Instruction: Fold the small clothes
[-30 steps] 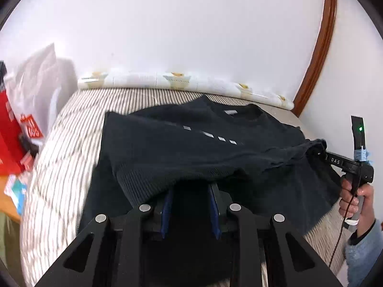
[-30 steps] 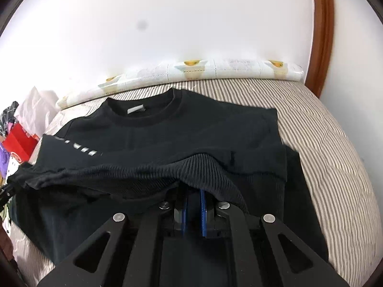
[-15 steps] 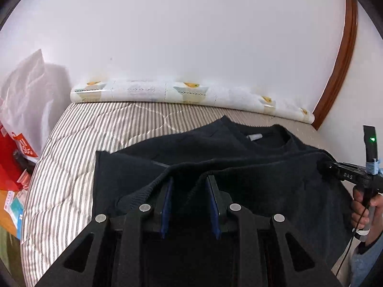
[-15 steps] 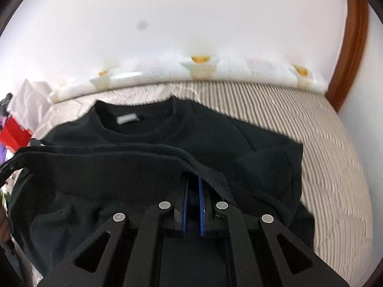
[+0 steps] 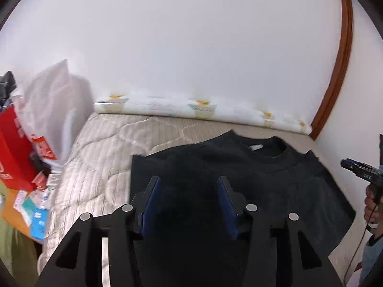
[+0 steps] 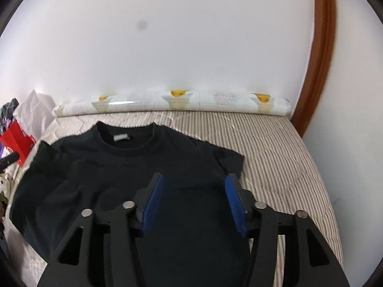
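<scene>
A black sweater (image 5: 251, 174) lies on the striped mattress (image 5: 103, 157), folded over, its collar and white neck label toward the wall. It also shows in the right wrist view (image 6: 134, 165). My left gripper (image 5: 189, 184) is open and empty, just above the sweater's near left part. My right gripper (image 6: 194, 181) is open and empty above the sweater's near right part. The right gripper also shows at the right edge of the left wrist view (image 5: 359, 169), held by a hand.
A rolled patterned pad (image 6: 172, 102) lies along the white wall at the mattress's far edge. A red bag (image 5: 14, 148), a white plastic bag (image 5: 50, 110) and small clutter sit left of the mattress. A brown wooden frame (image 6: 320, 55) stands at the right.
Both grippers carried the sweater's lower hem toward the collar, then opened and let it go. The sweater now lies folded on the mattress.
</scene>
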Demonstrator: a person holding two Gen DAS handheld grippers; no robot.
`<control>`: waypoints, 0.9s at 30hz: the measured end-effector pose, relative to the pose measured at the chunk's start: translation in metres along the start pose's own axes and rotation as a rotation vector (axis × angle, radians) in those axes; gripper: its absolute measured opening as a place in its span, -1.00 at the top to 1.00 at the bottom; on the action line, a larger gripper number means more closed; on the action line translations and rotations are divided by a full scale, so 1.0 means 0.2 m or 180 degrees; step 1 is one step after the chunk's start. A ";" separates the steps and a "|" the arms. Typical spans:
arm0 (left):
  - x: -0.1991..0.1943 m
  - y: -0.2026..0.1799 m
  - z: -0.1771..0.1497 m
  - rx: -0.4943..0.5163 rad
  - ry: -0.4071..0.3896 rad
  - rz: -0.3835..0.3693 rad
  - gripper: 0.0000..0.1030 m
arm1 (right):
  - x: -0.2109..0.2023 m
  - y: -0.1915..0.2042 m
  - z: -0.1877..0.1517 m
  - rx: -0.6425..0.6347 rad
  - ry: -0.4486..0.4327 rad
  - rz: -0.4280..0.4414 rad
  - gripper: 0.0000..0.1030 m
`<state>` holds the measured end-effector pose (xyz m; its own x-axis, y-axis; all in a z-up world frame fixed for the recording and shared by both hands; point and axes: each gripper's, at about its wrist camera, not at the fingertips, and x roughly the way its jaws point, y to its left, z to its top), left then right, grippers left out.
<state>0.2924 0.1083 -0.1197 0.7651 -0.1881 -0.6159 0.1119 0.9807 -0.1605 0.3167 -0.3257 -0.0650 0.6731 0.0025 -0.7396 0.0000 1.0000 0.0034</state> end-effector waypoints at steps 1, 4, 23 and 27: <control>0.00 0.02 -0.01 -0.0003 0.0031 0.0032 0.11 | 0.01 -0.01 -0.02 -0.0003 0.0024 -0.0016 -0.07; 0.03 0.07 -0.04 -0.0025 0.0162 0.0138 0.11 | 0.08 -0.03 -0.05 0.0025 0.0133 -0.0035 -0.07; 0.36 0.12 0.10 -0.0208 0.0236 0.0016 0.80 | 0.53 -0.10 0.09 0.0038 0.0154 -0.0029 0.72; 0.35 0.08 0.16 -0.0146 0.0131 0.0067 0.80 | 0.42 -0.22 0.12 0.0400 -0.0236 0.0224 0.72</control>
<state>0.3683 0.1125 -0.1411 0.7401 -0.1704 -0.6506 0.0661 0.9811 -0.1817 0.3902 -0.3699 -0.1108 0.7274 0.0677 -0.6829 0.0403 0.9892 0.1410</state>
